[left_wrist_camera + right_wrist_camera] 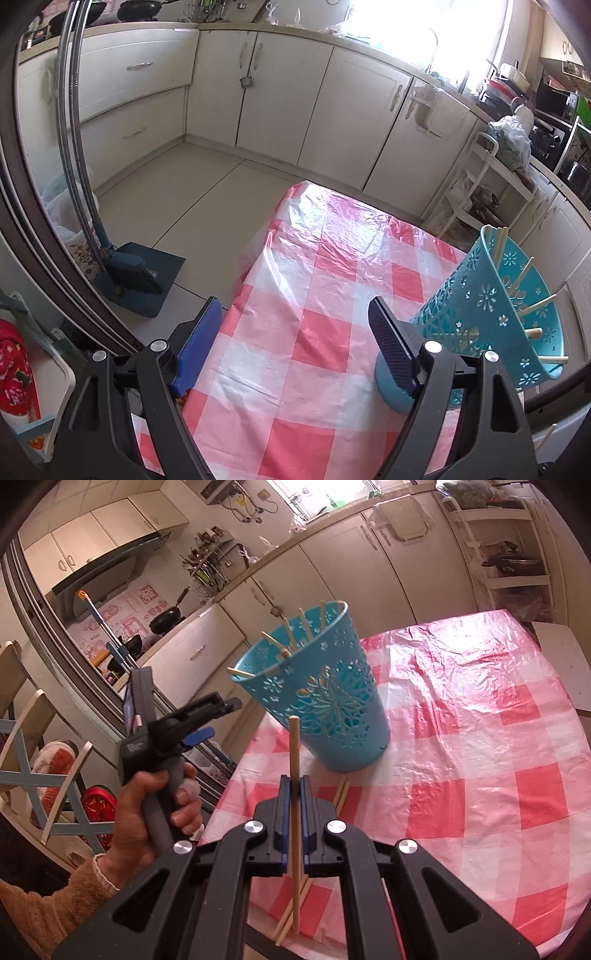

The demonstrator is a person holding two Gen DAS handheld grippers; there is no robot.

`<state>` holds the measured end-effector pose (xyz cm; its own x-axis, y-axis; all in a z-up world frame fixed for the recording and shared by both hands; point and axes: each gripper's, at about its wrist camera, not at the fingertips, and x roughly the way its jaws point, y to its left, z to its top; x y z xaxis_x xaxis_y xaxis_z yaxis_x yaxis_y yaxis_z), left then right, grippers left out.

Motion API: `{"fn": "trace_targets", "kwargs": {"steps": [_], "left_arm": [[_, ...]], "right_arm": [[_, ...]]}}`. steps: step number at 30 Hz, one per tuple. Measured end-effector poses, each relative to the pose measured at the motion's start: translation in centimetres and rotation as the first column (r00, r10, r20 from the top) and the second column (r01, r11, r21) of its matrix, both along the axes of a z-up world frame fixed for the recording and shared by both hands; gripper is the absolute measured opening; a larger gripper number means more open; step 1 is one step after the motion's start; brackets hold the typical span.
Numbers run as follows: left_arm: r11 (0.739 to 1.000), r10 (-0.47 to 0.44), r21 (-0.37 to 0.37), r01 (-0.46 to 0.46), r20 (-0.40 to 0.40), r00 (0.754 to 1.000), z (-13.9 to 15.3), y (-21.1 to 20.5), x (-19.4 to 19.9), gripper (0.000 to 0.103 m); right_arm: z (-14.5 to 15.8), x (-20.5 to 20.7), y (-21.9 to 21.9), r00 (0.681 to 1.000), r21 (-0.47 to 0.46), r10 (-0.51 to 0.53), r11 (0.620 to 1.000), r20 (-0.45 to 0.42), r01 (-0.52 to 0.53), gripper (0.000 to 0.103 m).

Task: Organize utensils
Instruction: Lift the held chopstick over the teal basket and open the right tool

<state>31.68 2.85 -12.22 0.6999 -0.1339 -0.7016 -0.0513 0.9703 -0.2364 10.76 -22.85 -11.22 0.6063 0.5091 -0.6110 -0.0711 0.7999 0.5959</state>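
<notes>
Checked tablecloth [480,757] covers the table; blue basket [332,709] and seemingly two chopsticks [341,794] lie on it.

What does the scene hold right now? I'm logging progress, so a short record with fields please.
surface: table with a red and white checked cover
holder: blue basket, upright, several chopsticks inside
right gripper: jaws shut on one chopstick
left gripper: jaws open, nothing between them, beside the basket
still loose: chopsticks on table
</notes>
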Motion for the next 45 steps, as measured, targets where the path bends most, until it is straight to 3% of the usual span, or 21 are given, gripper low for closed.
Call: {"fn": "trace_targets", "kwargs": {"steps": [7,13,18,20,23,27,33,38,40,44,45], "left_arm": [[1.0,-0.005,0.01,0.005,-0.016,1.0,-0.3,-0.3,0.0,0.078],[1.0,-0.007,-0.001,0.007,-0.017,1.0,-0.3,-0.3,0.0,0.078],[1.0,-0.004,-0.014,0.004,-0.017,1.0,-0.3,-0.2,0.0,0.078],[1.0,-0.003,-0.016,0.003,-0.016,1.0,-0.2,-0.2,0.0,0.078],[1.0,0.001,-0.024,-0.002,-0.015,1.0,-0.1,0.0,0.0,0.079],[1.0,0.005,-0.023,-0.005,-0.016,1.0,-0.1,0.0,0.2,0.08],[1.0,0.014,-0.024,-0.013,0.017,1.0,0.8,0.0,0.0,0.08],[1.0,0.01,-0.025,-0.009,0.026,1.0,1.2,0.2,-0.3,0.081],[0.999,0.014,-0.031,-0.013,0.019,1.0,1.1,0.5,-0.3,0.081],[0.999,0.028,-0.043,-0.028,0.013,1.0,1.1,1.1,-0.4,0.082],[0.999,0.031,-0.044,-0.031,0.012,0.999,1.0,1.2,-0.4,0.082]], "right_arm": [[4.0,0.4,-0.3,0.997,0.065,0.016,0.998,0.082,-0.021,0.006],[11.2,3.0,-1.2,0.974,0.142,0.028,0.988,0.223,-0.061,0.006],[17.1,6.3,-1.5,0.932,0.061,0.002,0.998,0.363,-0.026,0.006],[17.9,7.7,-1.1,0.919,0.003,-0.011,1.0,0.395,0.011,0.006],[17.3,9.7,0.0,0.911,-0.107,-0.031,0.991,0.411,0.082,0.006],[13.7,12.0,1.3,0.927,-0.229,-0.041,0.964,0.373,0.135,0.006],[6.8,13.7,1.2,0.971,-0.288,-0.09,0.945,0.223,0.154,0.006],[4.2,13.6,1.5,0.981,-0.314,-0.098,0.938,0.17,0.148,0.006],[3.8,13.3,1.9,0.984,-0.33,-0.101,0.933,0.149,0.146,0.009],[3.9,12.5,2.5,0.981,-0.349,-0.112,0.923,0.159,0.162,0.032],[4.2,12.0,2.6,0.979,-0.354,-0.114,0.92,0.17,0.168,0.034]]}}
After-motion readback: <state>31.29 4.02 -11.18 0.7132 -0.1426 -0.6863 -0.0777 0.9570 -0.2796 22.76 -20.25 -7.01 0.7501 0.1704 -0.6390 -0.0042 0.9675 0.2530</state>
